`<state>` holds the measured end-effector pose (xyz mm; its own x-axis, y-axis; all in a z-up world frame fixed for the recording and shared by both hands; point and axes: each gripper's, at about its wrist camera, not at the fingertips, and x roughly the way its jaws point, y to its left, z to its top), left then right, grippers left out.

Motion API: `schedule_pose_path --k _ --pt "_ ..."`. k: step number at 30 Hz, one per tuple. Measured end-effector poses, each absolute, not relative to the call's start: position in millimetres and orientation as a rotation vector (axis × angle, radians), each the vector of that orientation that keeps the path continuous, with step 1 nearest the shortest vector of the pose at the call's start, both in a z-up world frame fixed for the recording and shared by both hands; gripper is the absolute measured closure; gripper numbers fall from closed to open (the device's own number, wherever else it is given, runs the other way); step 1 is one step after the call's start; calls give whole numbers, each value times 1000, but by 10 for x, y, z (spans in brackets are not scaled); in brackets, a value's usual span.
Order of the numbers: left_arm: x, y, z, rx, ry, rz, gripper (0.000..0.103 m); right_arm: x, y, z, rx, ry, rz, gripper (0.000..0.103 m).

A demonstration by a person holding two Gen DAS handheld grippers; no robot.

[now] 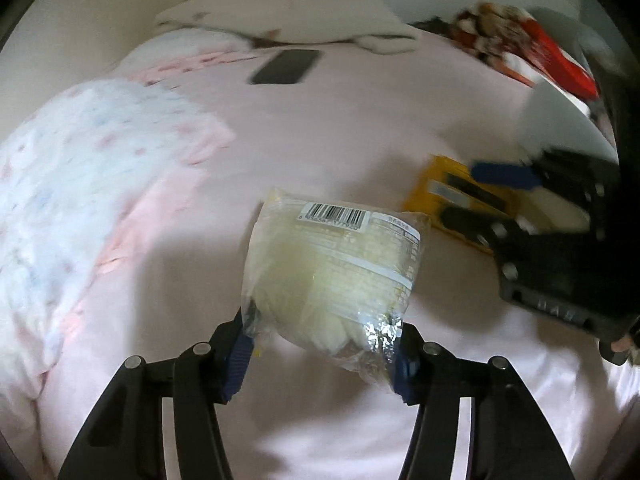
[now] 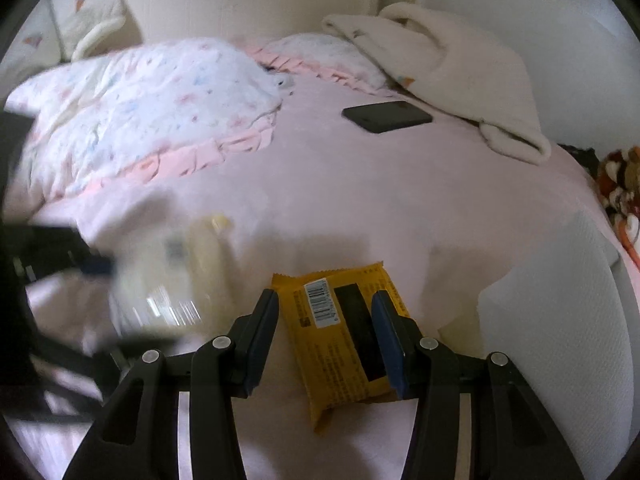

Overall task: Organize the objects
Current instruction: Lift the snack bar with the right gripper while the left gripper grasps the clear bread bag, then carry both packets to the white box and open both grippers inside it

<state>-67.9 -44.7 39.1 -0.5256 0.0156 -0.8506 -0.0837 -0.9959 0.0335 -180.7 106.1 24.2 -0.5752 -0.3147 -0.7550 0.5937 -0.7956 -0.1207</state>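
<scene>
**Gripping two snack packets over a pink bed**

Covering nearly the whole of both views, the pink bed sheet (image 2: pixel 360 200) is the surface under everything. A floral quilt (image 2: pixel 132 120) with a pink ruffled edge is bunched at the left of the bed, and a cream blanket (image 2: pixel 448 64) lies crumpled at the far side near the wall. A white box (image 2: pixel 560 320) stands at the right edge of the bed, with a red-patterned bag (image 1: pixel 520 40) beyond it. A dark phone (image 2: pixel 388 117) lies flat on the sheet, just beside the cream blanket.

The left gripper (image 1: pixel 320 356) is clamped on the crinkled near end of a clear packet (image 1: pixel 332 264) with a pale bun inside and a barcode at its far end; both blue pads press into the wrapper. Whether the packet's far end touches the sheet I cannot tell.

The right gripper (image 2: pixel 324 340) straddles a yellow packet (image 2: pixel 340 332), barcode side up. Its right pad lies against the packet's edge and the left sits just beside the other edge; a firm grip cannot be confirmed. The yellow packet lies between the clear packet and the white box.
</scene>
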Motion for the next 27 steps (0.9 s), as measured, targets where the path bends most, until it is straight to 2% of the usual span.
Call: schedule_pose_path --k 3,5,8,12,14,17,20,22,23,24,26,27 --pt "-768 -709 342 -1575 84 2719 48 -1807 955 96 1010 662 -2339 52" --pt "-791 -820 282 -1617 63 2715 48 -1771 901 0 955 778 -2356 45" --pt "-781 -911 247 -1638 -17 2701 48 -1780 898 -47 933 804 -2380 37" --pt "-786 -851 243 -1663 -7 2693 47 -2026 1032 -42 1052 583 -2418 24" --pt "-768 -841 226 -1652 -15 2699 47 -2139 1109 -61 1123 457 -2409 20" --pt "-779 -841 215 -1632 -46 2706 47 -2226 1264 -56 1198 242 -2394 20" --pt "-794 -833 215 -1613 -62 2714 47 -2176 1216 -51 1247 242 -2393 20" --pt "-788 -814 222 -1605 -59 2721 47 -2128 1197 -25 1268 230 -2407 28" --pt "-787 -802 228 -1601 -59 2720 47 -2092 1218 4 1275 199 -2431 44" --pt "-780 -787 242 -1593 -65 2711 47 -2069 1261 31 1281 137 -2445 68" --pt "-768 -748 270 -1574 -85 2687 47 -2109 1354 35 1301 -35 -2408 81" --pt "-771 -725 281 -1567 -91 2678 48 -2097 1408 36 1304 -131 -2380 82"
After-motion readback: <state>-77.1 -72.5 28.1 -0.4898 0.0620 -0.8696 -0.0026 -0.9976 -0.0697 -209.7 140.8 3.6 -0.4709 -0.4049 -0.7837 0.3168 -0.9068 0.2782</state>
